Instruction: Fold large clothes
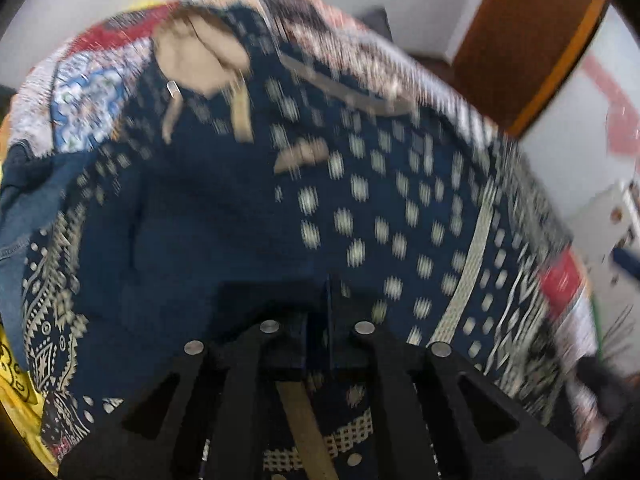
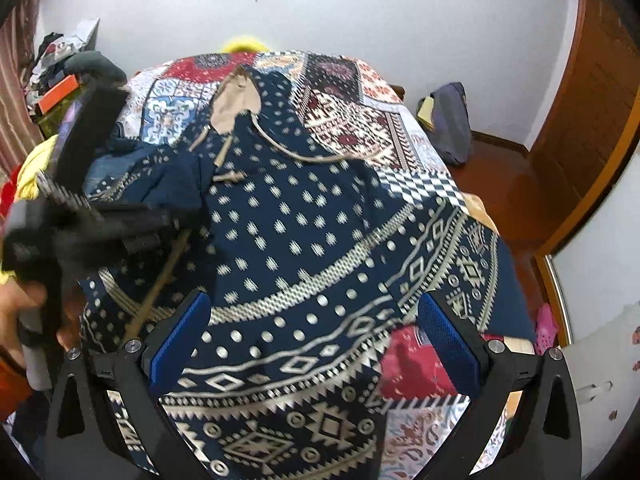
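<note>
Navy cloth with cream dots and diamond borders, the dress (image 2: 304,232) lay spread over a patchwork bedspread (image 2: 352,120) on the bed, its tan-lined neck at the far end and its hem nearest the cameras. The left gripper (image 1: 326,336) was clenched on a fold of that navy cloth along the garment's left side; the left wrist view was smeared by motion, so how much fabric it held I could not tell. The right gripper (image 2: 314,344) hung released above the hem, blue pads (image 2: 448,344) wide apart and touching nothing.

My judgement: a lengthwise fold was being made, left side over the middle. To do it well, the pinched edge should be carried low and flat so the tan drawstring (image 2: 160,284) did not drag under. The free gripper would best press or pinch the hem, keeping the crease straight and the bedspread from bunching.
</note>
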{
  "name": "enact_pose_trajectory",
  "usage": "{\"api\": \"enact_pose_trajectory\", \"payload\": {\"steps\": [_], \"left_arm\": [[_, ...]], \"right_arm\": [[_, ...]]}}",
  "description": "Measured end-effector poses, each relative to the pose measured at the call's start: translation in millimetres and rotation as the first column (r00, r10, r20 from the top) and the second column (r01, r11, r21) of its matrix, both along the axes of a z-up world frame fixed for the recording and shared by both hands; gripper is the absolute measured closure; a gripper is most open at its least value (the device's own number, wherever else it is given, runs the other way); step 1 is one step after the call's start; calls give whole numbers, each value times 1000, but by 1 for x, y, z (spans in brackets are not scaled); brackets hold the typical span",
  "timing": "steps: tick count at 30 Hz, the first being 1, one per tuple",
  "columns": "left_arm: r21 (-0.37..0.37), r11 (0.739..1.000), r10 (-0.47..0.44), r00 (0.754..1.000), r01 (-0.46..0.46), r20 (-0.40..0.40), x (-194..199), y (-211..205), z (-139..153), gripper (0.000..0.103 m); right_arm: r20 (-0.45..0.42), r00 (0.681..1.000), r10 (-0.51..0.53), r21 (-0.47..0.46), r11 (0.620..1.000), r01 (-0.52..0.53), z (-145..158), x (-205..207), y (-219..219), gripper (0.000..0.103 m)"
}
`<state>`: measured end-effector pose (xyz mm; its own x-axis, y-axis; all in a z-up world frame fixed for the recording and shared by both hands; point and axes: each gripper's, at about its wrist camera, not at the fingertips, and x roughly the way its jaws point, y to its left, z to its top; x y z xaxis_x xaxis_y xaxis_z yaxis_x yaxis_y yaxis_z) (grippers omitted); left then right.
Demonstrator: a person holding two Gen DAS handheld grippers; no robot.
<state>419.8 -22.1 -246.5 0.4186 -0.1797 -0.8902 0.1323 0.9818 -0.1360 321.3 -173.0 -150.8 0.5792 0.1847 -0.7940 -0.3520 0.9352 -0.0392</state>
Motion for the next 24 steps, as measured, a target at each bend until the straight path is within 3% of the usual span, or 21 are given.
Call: {"api": "enact_pose_trajectory", "payload": {"steps": [3, 5, 6, 10, 15, 19, 24], "left_arm": [[-3, 999, -38, 999, 38, -2, -16, 2, 1, 85], [-41, 998, -49, 999, 48, -21, -27, 10, 5, 51], [-55, 997, -47, 999, 46, -17, -33, 14, 7, 46], [-69, 997, -23, 999, 26, 38, -57, 48, 28, 44], [-1, 995, 96, 980, -97, 172, -83, 119, 62, 41], [25, 983, 176, 965, -184, 195, -91, 172, 66, 39], [76, 960, 254, 952, -270, 173, -100, 223, 48, 39]], "right_arm": [[-1, 1000, 5, -17, 1000, -5, 0, -2, -3, 0], [5, 1000, 17, -36, 999, -17, 1, -5, 0, 0], [8, 1000, 23, -45, 999, -22, 2, -5, 3, 0], [27, 998, 57, -64, 996, -56, 8, -7, 20, 0], [50, 990, 129, -76, 989, -125, 14, -7, 63, 0], [45, 977, 207, -72, 976, -203, 8, -6, 106, 0], [46, 959, 279, -119, 955, -272, -7, 3, 159, 2]]}}
